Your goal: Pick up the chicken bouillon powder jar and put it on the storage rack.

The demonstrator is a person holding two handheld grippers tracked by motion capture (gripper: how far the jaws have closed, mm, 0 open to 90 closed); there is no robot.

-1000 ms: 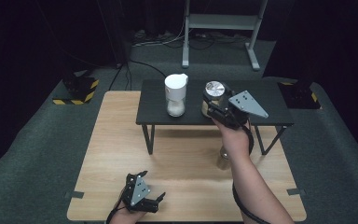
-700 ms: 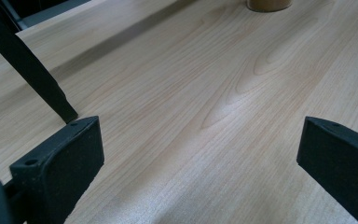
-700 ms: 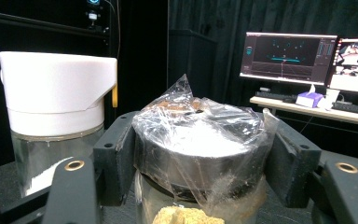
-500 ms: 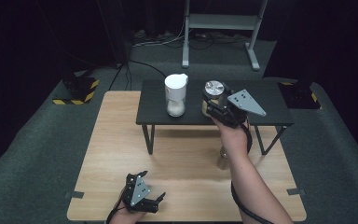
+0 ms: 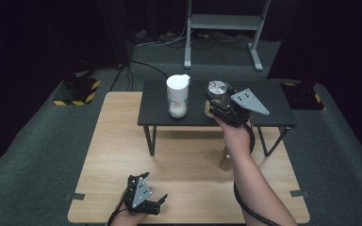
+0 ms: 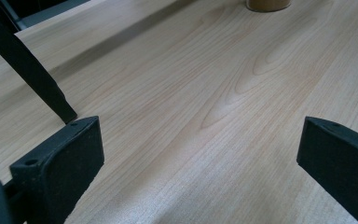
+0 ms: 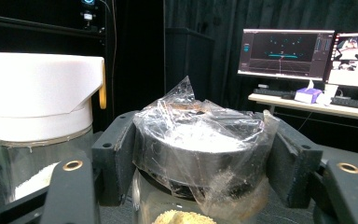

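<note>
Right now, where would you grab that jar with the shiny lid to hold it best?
By its round lid, with one jaw on each side, coming in level from the person's side. The right gripper is shut on it that way. The lid's straight rim gives the flat pads a seat, though its crinkled plastic wrap might slip.

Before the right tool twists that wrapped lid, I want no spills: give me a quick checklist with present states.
1. Right tool jaws clamp the lid on both sides: ok.
2. Plastic wrap bunched between pads and lid, may slip: not ok.
3. Jar stands upright on the black shelf: ok.
4. White-lidded container stands apart from the jar: ok.
5. Left tool steadies the jar: not ok, it lies open on the wooden table.
6. Lid already loosened: cannot tell.
</note>
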